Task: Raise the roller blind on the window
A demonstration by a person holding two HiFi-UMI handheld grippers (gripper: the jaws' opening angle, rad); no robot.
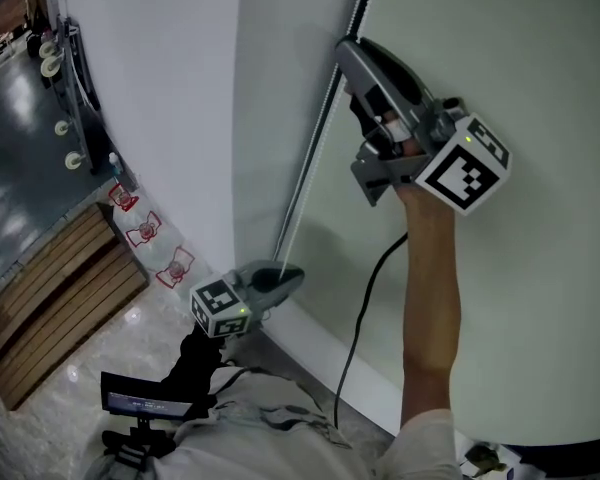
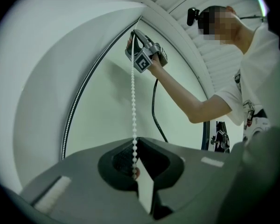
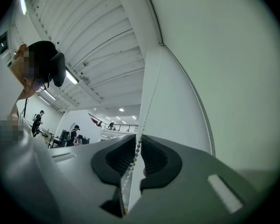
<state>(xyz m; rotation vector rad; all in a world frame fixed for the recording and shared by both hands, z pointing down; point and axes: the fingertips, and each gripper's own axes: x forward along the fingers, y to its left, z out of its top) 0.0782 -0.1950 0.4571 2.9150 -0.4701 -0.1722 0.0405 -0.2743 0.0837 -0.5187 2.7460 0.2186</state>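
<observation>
Large open hall: ribbed white ceiling (image 3: 84, 27), strip lights (image 3: 71, 76), railed mezzanine (image 3: 115, 126).

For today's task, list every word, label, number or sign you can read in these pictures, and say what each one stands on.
No text here can be read.
Three red-and-white stickers near the foot of the wall: too small to read.
Small screen by the person's waist: a faint line of print, blurred.
Shirt print: blurred.
Marker cubes: square patterns only, no letters.

Even, cool light; dark fisheye rims.
</observation>
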